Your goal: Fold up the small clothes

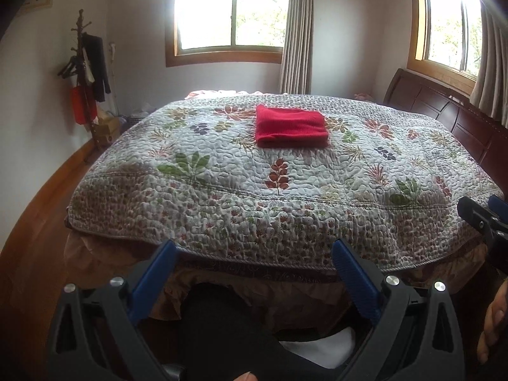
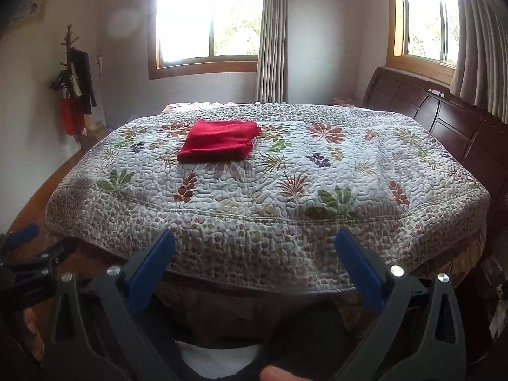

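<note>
A red knitted garment lies folded into a neat rectangle on the far half of the bed, seen left of centre in the right wrist view. My left gripper hangs open off the bed's near edge, well short of the garment, with nothing between its blue pads. My right gripper is likewise open and empty at the near edge. Each gripper shows in the other's view: the right one at the right edge, the left one at the left edge.
A floral quilt covers the bed, with a dark wooden headboard on the right. A coat rack with hanging clothes stands at the left wall. Windows and curtains are behind. A person's legs are below the grippers.
</note>
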The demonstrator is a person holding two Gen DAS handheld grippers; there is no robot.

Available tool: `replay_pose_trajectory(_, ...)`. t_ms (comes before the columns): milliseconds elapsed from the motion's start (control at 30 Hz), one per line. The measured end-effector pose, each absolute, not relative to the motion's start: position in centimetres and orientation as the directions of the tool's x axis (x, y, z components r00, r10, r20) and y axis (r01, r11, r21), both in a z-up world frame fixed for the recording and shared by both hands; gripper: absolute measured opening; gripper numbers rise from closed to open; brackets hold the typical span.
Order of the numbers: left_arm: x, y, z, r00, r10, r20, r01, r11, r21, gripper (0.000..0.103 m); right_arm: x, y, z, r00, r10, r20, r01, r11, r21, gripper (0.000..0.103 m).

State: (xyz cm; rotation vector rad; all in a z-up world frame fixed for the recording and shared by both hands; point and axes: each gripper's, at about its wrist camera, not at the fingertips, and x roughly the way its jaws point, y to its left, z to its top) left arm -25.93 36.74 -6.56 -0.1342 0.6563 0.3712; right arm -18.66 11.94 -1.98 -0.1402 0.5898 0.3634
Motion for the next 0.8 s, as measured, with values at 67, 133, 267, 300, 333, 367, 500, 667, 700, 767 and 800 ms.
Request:
replay_pose_trajectory(67, -25.7, 36.7, -6.2, 0.732, 0.303, -0.610, -0.380, 0.925, 0.002, 0.099, -18.5, 12.3, -1.7, 0.775, 0.292, -0.561, -0.376, 0.926, -0.037, 0.100)
replay_pose_trajectory(133, -25.3, 36.7, -6.1, 0.731, 0.300, -0.612, -0.378, 0.926, 0.002, 0.099, -18.2, 12.7, -1.6, 0.773, 0.296, -0.561, -0.382, 0.923, -0.040, 0.100)
replay_pose_trajectory(267, -24.4, 37.0, -6.1, 0.728, 0.300, -0.617, -0.377, 0.926, 0.005, 0.099, -17.1, 13.3, -1.6, 0.755, 0.315, -0.575, -0.400, 0.916, -0.024, 0.100)
replay_pose_trajectory(300, -24.1, 37.0, -6.1, 0.724, 0.302, -0.619, -0.379, 0.925, 0.009, 0.099, -16.9, 13.5, -1.6, 0.754, 0.313, -0.577, -0.400, 0.916, -0.027, 0.100)
replay_pose_trajectory(333, -23.7, 37.1, -6.2, 0.721, 0.303, -0.623, -0.380, 0.925, 0.010, 0.099, -16.7, 13.7, -1.6, 0.759, 0.305, -0.575, -0.396, 0.917, -0.037, 0.100)
replay_pose_trajectory(367, -23.4, 37.3, -6.3, 0.719, 0.300, -0.627, -0.380, 0.925, 0.008, 0.099, -16.5, 14.0, -1.6, 0.767, 0.292, -0.571, -0.390, 0.919, -0.054, 0.100)
replay_pose_trajectory(500, -22.3, 37.9, -6.4, 0.710, 0.298, -0.638, -0.380, 0.925, 0.008, 0.099, -15.7, 14.6, -1.4, 0.799, 0.247, -0.548, -0.354, 0.930, -0.097, 0.100)
replay_pose_trajectory(667, -20.8, 38.4, -6.1, 0.708, 0.295, -0.642, -0.380, 0.925, 0.006, 0.099, -14.2, 15.2, -1.2, 0.800, 0.251, -0.545, -0.354, 0.931, -0.091, 0.100)
replay_pose_trajectory(700, -20.5, 38.5, -6.0, 0.707, 0.295, -0.642, -0.380, 0.925, 0.006, 0.099, -13.8, 15.3, -1.2, 0.798, 0.252, -0.548, -0.355, 0.931, -0.089, 0.100)
replay_pose_trajectory(767, -20.0, 38.7, -6.0, 0.706, 0.291, -0.646, -0.378, 0.926, 0.004, 0.099, -13.2, 15.5, -1.3, 0.794, 0.257, -0.551, -0.357, 0.931, -0.081, 0.100)
replay_pose_trajectory(800, -19.7, 38.8, -5.9, 0.705, 0.290, -0.647, -0.378, 0.926, 0.004, 0.099, -13.0, 15.6, -1.4, 0.791, 0.260, -0.554, -0.359, 0.930, -0.077, 0.100)
